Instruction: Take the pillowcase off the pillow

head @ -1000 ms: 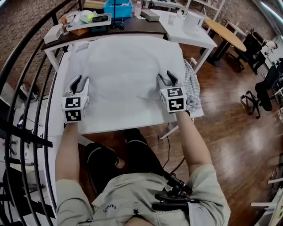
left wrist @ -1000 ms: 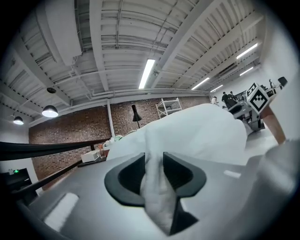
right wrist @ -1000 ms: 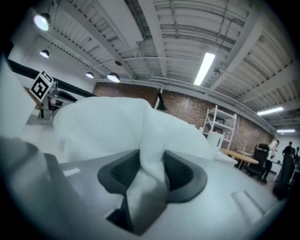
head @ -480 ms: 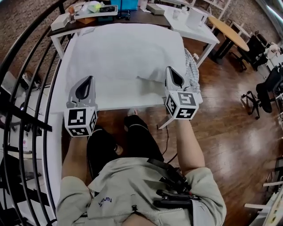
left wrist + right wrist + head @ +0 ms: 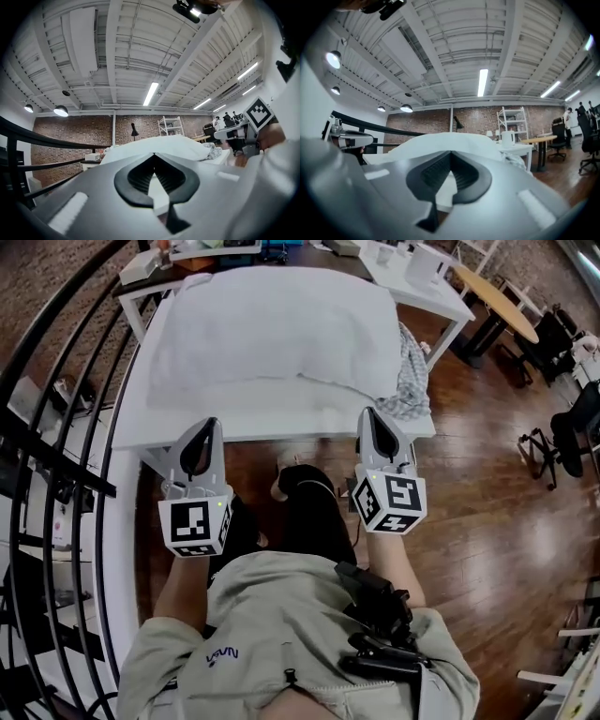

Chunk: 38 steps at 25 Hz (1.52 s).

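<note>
Lying across the white table [image 5: 246, 418]: 1 white pillow [image 5: 281, 324], long side towards the person, filling most of the tabletop. Whether its white outer layer is the pillowcase cannot be told.

Item 2, left gripper [image 5: 208, 430]: held over the person's lap, tip at the table's near edge, well apart from the pillow. In the left gripper view its 2 ribbed black pads meet at the tip; jaws fully closed, nothing between them.

Item 3, right gripper [image 5: 369, 420]: held level with the other, tip at the near edge towards the table's right corner, not touching the pillow. In the right gripper view the jaws are likewise pressed together and empty. Each gripper carries 1 marker cube at its rear.

Item 4, checked cloth [image 5: 410, 381]: bunched at the table's right edge, just beside the pillow's right end, hanging over the side.

Surroundings: 1 black railing [image 5: 56, 409] curving along the left; wooden floor [image 5: 487, 521] to the right; 1 round wooden table [image 5: 497, 298] at upper right; a second white table [image 5: 431, 292] behind the pillow's right corner. The person sits with dark-trousered knees under the table's near edge.
</note>
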Each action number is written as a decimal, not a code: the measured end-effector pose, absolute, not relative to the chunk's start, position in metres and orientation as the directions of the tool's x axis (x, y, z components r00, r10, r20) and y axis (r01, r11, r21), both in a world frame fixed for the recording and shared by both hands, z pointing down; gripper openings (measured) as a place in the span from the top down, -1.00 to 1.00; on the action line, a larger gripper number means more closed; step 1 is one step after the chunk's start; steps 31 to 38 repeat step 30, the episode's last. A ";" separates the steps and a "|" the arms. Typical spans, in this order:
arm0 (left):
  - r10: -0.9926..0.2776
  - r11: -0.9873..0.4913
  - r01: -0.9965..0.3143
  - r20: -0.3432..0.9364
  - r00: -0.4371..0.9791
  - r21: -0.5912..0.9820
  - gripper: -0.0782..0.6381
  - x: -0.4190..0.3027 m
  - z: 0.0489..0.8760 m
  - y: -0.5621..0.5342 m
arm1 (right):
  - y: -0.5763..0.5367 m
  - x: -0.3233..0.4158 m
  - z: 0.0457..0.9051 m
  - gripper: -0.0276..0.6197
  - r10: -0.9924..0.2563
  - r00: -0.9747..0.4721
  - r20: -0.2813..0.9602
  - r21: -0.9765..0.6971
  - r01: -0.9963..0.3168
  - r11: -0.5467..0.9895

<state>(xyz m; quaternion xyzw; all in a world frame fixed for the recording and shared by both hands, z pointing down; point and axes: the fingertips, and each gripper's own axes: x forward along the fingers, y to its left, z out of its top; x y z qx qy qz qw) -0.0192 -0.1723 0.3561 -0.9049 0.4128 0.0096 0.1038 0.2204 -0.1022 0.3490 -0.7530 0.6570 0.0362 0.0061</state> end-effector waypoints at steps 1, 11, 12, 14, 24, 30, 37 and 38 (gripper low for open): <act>-0.742 -0.646 -0.743 -0.084 0.665 -0.174 0.76 -0.017 0.367 -0.167 | -0.095 0.220 0.359 0.91 -0.989 0.142 -0.049 0.028 -0.989 -0.144; -0.725 -0.674 -0.713 -0.008 0.688 -0.194 0.76 0.000 0.402 -0.149 | -0.062 0.211 0.399 0.91 -0.989 0.147 -0.010 0.046 -0.988 -0.148; -0.726 -0.675 -0.713 -0.005 0.688 -0.190 0.76 0.001 0.403 -0.149 | -0.063 0.212 0.398 0.91 -0.989 0.147 -0.010 0.049 -0.988 -0.147; -0.726 -0.676 -0.714 -0.001 0.688 -0.183 0.76 0.002 0.405 -0.149 | -0.065 0.213 0.396 0.91 -0.990 0.142 -0.014 0.052 -0.988 -0.142; -0.696 -0.709 -0.682 0.023 0.717 -0.180 0.77 0.024 0.414 -0.145 | -0.066 0.225 0.400 0.91 -0.991 0.133 -0.012 0.053 -0.990 -0.133; -0.697 -0.708 -0.683 0.025 0.716 -0.178 0.77 0.034 0.418 -0.149 | -0.070 0.233 0.402 0.91 -0.991 0.132 -0.009 0.057 -0.990 -0.132; -0.697 -0.708 -0.683 0.025 0.716 -0.178 0.77 0.034 0.418 -0.149 | -0.070 0.233 0.402 0.91 -0.991 0.132 -0.009 0.057 -0.990 -0.132; -0.697 -0.708 -0.683 0.025 0.716 -0.178 0.77 0.034 0.418 -0.149 | -0.070 0.233 0.402 0.91 -0.991 0.132 -0.009 0.057 -0.990 -0.132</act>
